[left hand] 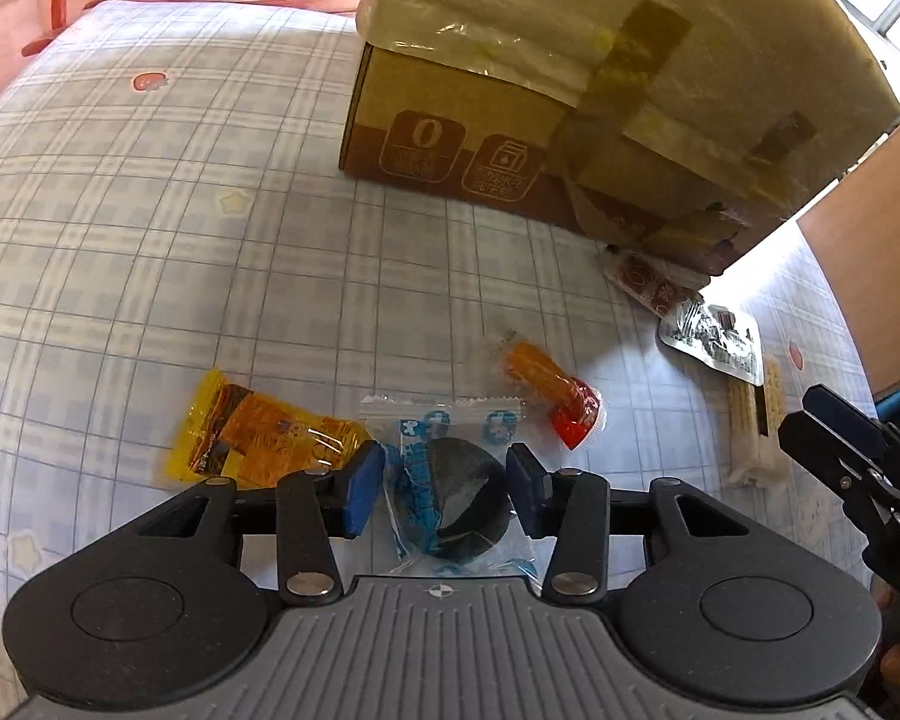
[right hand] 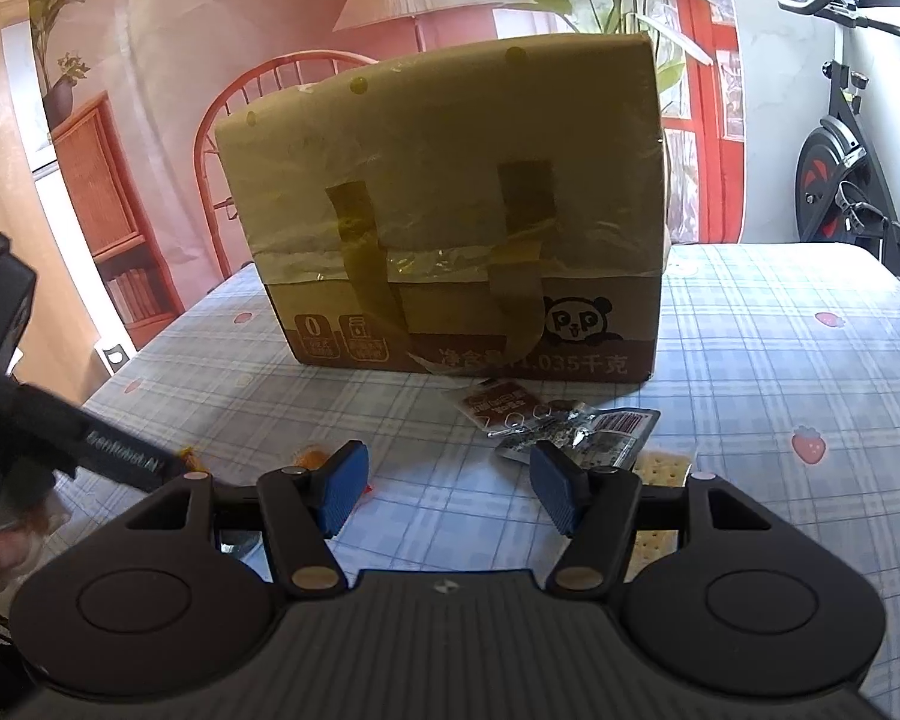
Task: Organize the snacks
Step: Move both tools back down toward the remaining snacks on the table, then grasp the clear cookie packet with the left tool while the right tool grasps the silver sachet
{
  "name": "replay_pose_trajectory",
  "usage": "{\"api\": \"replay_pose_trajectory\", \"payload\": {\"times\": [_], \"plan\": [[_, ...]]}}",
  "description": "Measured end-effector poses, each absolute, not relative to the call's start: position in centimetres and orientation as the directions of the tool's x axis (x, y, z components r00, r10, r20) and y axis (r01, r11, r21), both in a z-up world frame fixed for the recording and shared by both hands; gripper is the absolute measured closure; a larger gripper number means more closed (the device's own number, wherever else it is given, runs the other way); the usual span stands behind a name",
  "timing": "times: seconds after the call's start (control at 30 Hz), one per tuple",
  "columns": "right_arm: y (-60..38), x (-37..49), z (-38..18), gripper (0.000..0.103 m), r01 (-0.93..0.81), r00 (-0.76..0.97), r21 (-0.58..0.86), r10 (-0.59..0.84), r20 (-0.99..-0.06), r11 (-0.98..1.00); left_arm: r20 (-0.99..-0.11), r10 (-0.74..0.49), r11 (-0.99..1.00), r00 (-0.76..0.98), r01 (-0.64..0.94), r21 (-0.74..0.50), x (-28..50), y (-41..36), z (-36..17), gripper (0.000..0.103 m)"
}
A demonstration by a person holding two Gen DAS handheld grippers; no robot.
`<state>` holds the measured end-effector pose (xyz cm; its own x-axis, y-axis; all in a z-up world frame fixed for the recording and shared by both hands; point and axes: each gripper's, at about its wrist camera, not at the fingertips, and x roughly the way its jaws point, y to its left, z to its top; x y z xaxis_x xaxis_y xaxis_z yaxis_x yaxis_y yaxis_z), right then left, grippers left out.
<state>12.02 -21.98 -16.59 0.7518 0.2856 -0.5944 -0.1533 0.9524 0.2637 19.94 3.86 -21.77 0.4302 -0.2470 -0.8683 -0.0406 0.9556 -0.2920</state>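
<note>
Checked tablecloth (left hand: 150,228) bears orange snack (left hand: 549,393), angled toward box (left hand: 450,138).

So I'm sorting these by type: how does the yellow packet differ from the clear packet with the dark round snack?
The yellow packet is tinted yellow with orange contents and lies left of the left claw. The clear packet with the dark round snack is see-through with blue print and lies between the open fingers. Both are small sealed wrappers lying flat on the checked tablecloth.

left tongs (left hand: 444,489): jaws parted, low | right tongs (right hand: 447,492): jaws spread wide, raised
</note>
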Motion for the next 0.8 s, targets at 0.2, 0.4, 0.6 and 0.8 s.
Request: {"api": "replay_pose_trajectory", "payload": {"times": [0.2, 0.4, 0.6, 0.8], "plan": [[-22.4, 12.0, -17.2, 0.040, -0.134, 0.742, 0.264, 0.274, -0.612, 0.955, -0.863, -0.236, 0.966, 0.445, 0.015, -0.257, 18.5, 2.8, -21.4, 0.043], [-22.1, 12.2, -18.0, 0.040, -0.133, 0.728, 0.252, 0.268, -0.632, 0.958, -0.849, -0.179, 0.983, 0.497, 0.056, -0.175, 17.7, 1.4, -22.0, 0.040], [-22.5, 12.1, -18.3, 0.040, -0.117, 0.725, 0.230, 0.242, -0.645, 0.966, -0.822, -0.128, 0.992, 0.555, 0.089, -0.094, 16.6, 0.6, -22.3, 0.051], [-22.9, 13.2, -18.4, 0.040, -0.141, 0.727, 0.122, 0.187, -0.660, 0.982, -0.798, -0.180, 0.982, 0.575, 0.058, -0.179, 16.2, 1.8, -22.3, 0.052]]}}
